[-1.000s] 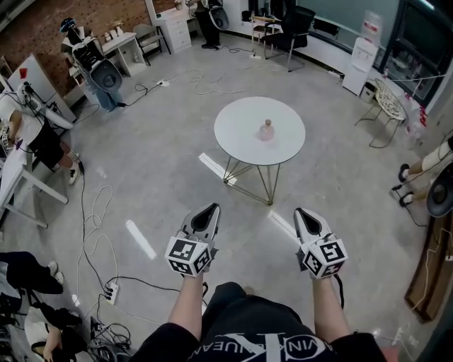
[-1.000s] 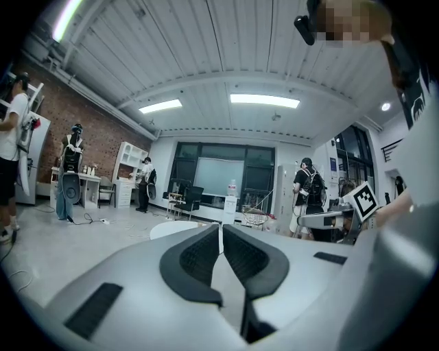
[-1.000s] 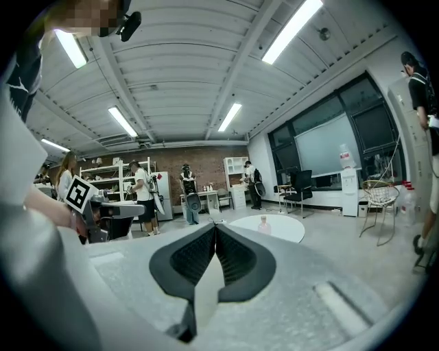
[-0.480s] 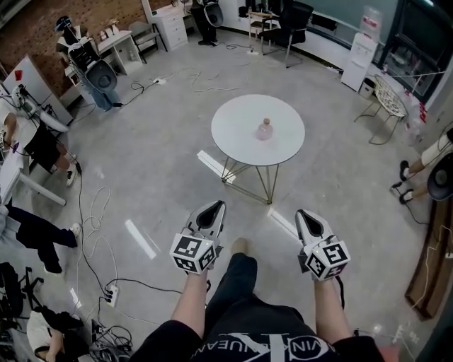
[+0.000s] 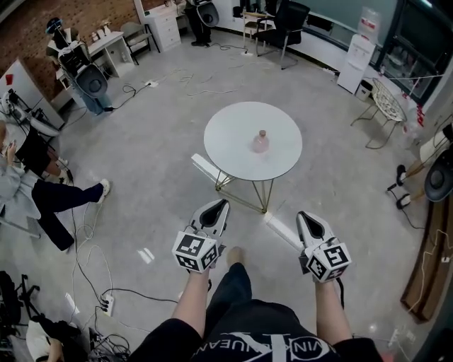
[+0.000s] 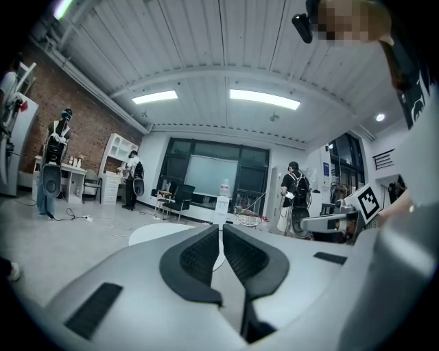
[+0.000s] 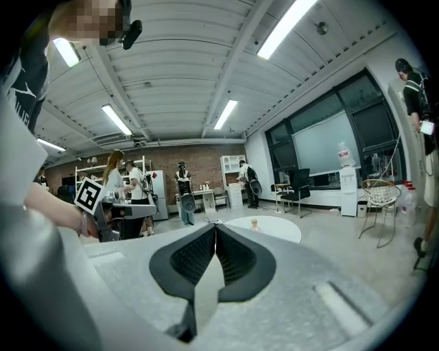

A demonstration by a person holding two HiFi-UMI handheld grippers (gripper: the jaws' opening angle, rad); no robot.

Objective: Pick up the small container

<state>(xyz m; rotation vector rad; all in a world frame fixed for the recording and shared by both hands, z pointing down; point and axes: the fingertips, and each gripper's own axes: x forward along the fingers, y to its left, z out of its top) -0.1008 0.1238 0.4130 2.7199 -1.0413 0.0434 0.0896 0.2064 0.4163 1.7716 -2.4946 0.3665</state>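
Big open room, grey concrete floor (image 5: 156, 141), round white table (image 5: 230, 138) sitting in the middle. Brick wall (image 7: 199, 161) at one end with desks, a black office chair (image 5: 287, 18) by the far side. Big dark windows (image 7: 322, 140), strip lights (image 6: 264, 99) overhead.

The small container (image 5: 260, 141) at twelve o'clock on the round table (image 5: 226, 138) is too small to tell lid or contents; the left gripper (image 6: 220, 230) hides most of that table in its own view; a person (image 5: 56, 199) at nine o'clock is cut by the edge

So there's a round white tabletop (image 5: 230, 134) on skinny metal legs (image 5: 263, 194), sitting on a grey concrete floor (image 5: 148, 170). On it stands one small container (image 5: 260, 142), pinkish, upright, a bit right of centre.
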